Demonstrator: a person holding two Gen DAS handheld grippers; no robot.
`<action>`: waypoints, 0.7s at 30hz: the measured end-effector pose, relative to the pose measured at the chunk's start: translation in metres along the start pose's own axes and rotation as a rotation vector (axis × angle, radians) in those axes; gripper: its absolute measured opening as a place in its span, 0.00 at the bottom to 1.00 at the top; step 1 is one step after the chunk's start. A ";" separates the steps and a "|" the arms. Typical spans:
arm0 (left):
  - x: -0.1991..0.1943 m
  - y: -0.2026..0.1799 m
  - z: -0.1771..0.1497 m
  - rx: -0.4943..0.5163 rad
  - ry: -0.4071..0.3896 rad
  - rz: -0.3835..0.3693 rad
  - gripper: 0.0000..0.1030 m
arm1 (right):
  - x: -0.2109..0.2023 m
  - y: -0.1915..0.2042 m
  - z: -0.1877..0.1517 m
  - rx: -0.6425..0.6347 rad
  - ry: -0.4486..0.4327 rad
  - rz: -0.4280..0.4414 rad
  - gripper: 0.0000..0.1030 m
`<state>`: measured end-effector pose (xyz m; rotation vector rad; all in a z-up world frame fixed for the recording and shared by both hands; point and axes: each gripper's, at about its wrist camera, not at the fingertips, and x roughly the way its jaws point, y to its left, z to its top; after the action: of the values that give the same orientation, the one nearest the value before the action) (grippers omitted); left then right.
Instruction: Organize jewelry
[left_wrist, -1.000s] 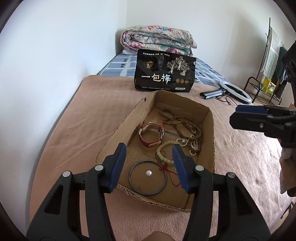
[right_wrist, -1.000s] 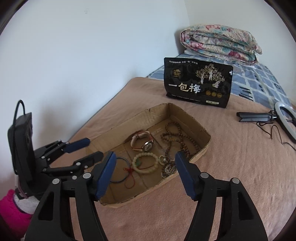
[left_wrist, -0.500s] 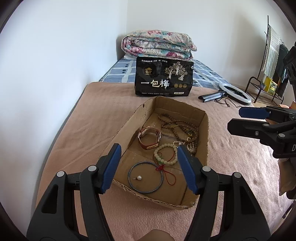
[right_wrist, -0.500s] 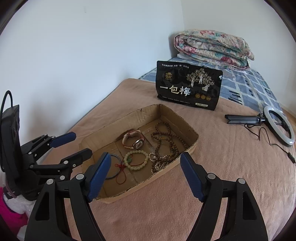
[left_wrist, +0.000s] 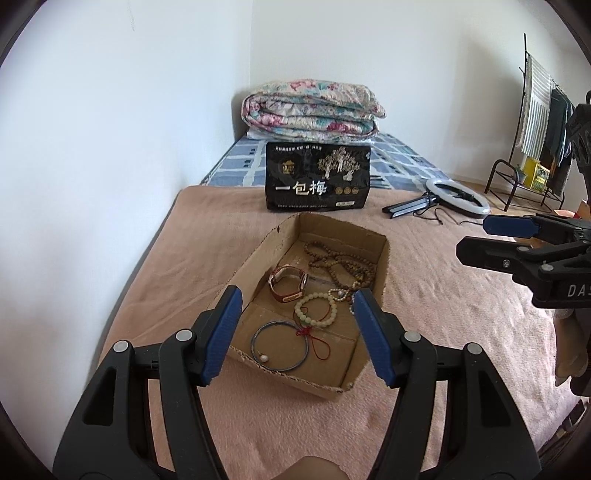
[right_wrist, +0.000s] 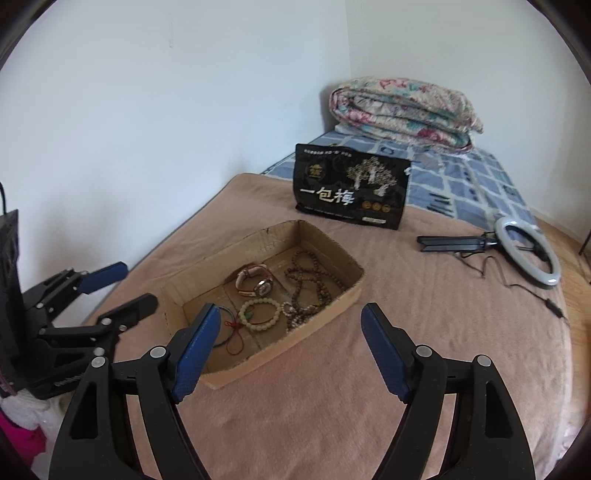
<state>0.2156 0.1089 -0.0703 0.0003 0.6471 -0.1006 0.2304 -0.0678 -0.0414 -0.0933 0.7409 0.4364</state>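
While both claws gape wide and hold nothing, the left gripper (left_wrist: 297, 325) and right gripper (right_wrist: 291, 345) hover before the cardboard tray (left_wrist: 258, 254) holding a watch (left_wrist: 288, 286), bracelets and beads; behind stands a black bag (left_wrist: 317, 182) printed "一包梅".

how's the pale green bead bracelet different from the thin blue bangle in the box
The pale green bead bracelet is a ring of round beads; the thin blue bangle is a plain hoop carrying one white pearl. The bangle makes the wider circle. The bead bracelet sits mid-box beside the watch; the bangle lies at the end of the cardboard box nearest the left gripper. Both lie flat, ungripped.
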 end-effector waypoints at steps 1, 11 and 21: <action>-0.005 -0.002 0.000 0.001 -0.006 0.001 0.63 | -0.005 0.000 -0.001 -0.004 -0.007 -0.011 0.78; -0.063 -0.021 -0.005 0.026 -0.073 0.040 0.79 | -0.053 -0.009 -0.019 0.016 -0.061 -0.076 0.79; -0.111 -0.037 -0.024 0.021 -0.079 0.076 0.89 | -0.093 -0.010 -0.042 0.023 -0.123 -0.163 0.80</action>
<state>0.1099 0.0830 -0.0218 0.0405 0.5669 -0.0339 0.1475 -0.1198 -0.0107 -0.1039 0.6116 0.2752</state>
